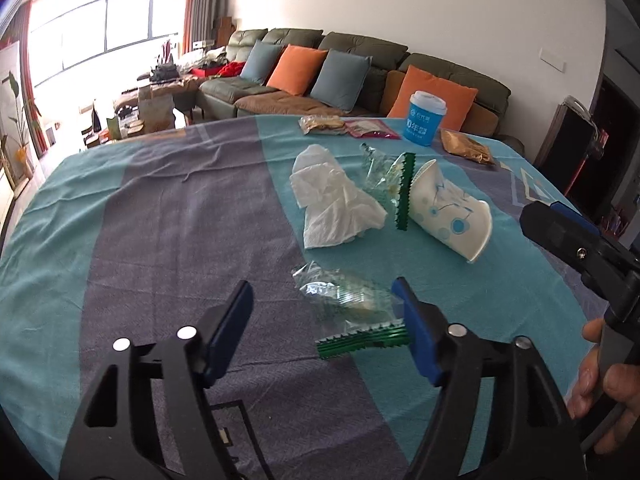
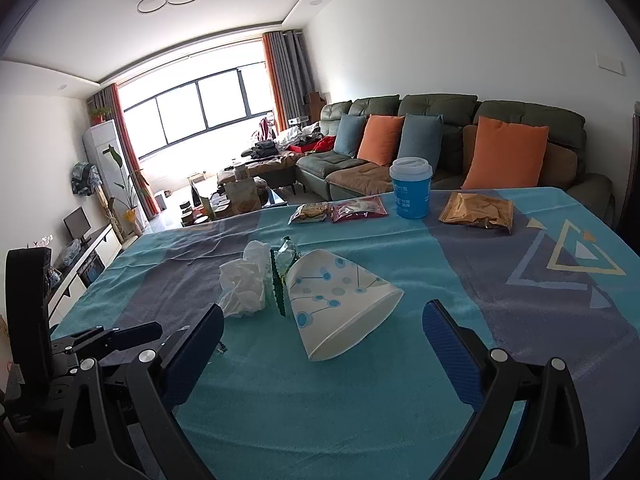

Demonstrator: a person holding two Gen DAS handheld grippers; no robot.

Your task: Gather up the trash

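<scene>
On the blue and purple tablecloth (image 1: 160, 220) lies a clear wrapper with a green serrated edge (image 1: 352, 308), between the fingers of my left gripper (image 1: 322, 306). The right pad is at its end, the left pad stands apart from it, and the jaws are open. Beyond it lie a crumpled white tissue (image 1: 336, 200), a second clear wrapper (image 1: 390, 184) and a tipped paper cup (image 1: 448, 212). My right gripper (image 2: 324, 324) is open just short of that paper cup (image 2: 340, 300), its mouth turned toward me. The tissue (image 2: 244, 280) sits left of the cup.
At the table's far side stand a blue lidded cup (image 2: 411, 188), a brown snack packet (image 2: 476, 208), a red packet (image 2: 358, 208) and a clear cookie packet (image 2: 310, 213). A sofa with cushions (image 2: 440, 136) is behind. A hand (image 1: 608, 380) holds the right tool.
</scene>
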